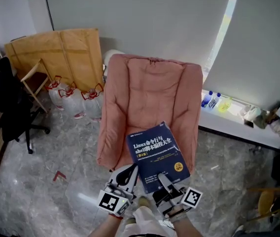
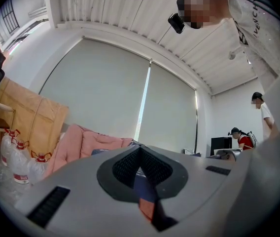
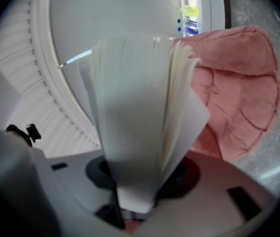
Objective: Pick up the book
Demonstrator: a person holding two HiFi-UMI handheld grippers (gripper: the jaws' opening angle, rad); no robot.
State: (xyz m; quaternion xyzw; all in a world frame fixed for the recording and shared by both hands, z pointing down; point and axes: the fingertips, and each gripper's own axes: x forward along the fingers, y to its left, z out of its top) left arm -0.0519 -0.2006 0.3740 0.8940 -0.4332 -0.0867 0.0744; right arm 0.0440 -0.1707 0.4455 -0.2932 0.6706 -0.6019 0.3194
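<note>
A blue book (image 1: 156, 154) with white title print hangs face-up just above the front of a pink padded armchair (image 1: 150, 88). My left gripper (image 1: 132, 171) is shut on the book's near left corner. In the left gripper view its dark pads (image 2: 125, 166) pinch a thin blue and orange strip of the book (image 2: 145, 194). My right gripper (image 1: 163, 180) is shut on the near right edge. In the right gripper view the book's fanned white pages (image 3: 135, 107) rise from between the jaws, with the pink armchair (image 3: 233, 83) behind them.
Water jugs (image 1: 73, 100) and a cardboard sheet (image 1: 61, 53) stand left of the armchair. A black office chair (image 1: 7, 102) is at the far left. A white window ledge (image 1: 238, 125) with bottles (image 1: 214, 100) runs along the right. Two people (image 2: 241, 137) are far off.
</note>
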